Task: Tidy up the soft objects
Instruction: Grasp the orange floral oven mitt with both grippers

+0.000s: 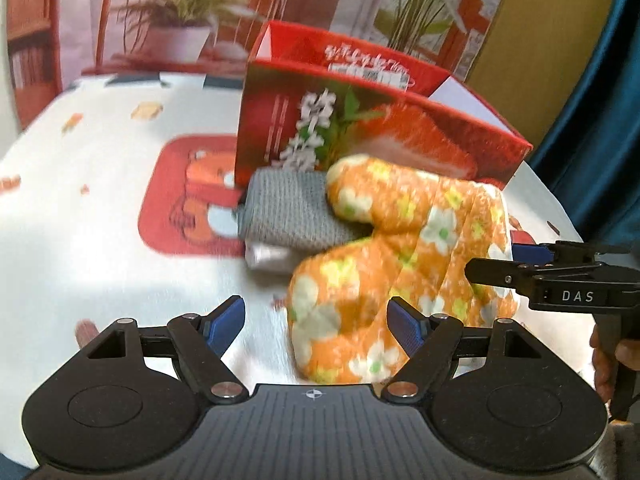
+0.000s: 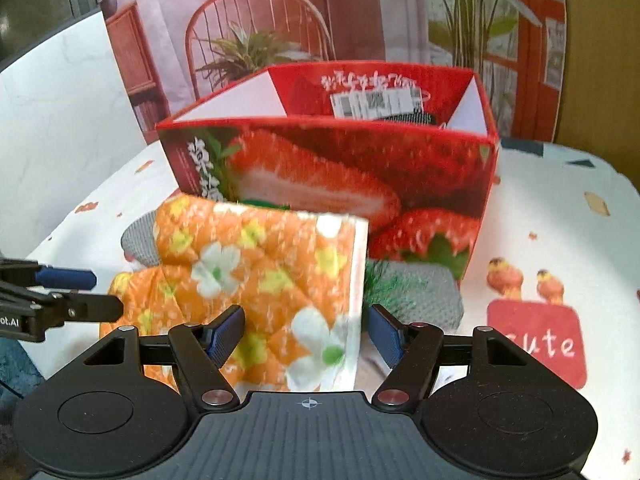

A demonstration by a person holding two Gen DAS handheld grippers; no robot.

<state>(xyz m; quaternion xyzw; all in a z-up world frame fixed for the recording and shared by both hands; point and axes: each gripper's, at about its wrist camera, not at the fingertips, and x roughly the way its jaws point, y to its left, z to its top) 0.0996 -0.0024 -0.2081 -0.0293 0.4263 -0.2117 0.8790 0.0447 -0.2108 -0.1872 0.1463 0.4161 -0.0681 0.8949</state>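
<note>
Both tongs, left (image 1: 318, 322) and right (image 2: 306, 330), stand wide, empty, flanking the orange floral quilted oven mitt (image 2: 256, 280). It lies on the worktop (image 1: 100, 240) over grey knitted cloths (image 1: 286, 210), just before the red strawberry-printed cardboard box (image 2: 360, 176), probably its destination.

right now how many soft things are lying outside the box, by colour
Orange floral oven mitt: 1
Grey knitted cloths: 2
Total: 3, all on the table in front of the red strawberry box.
</note>
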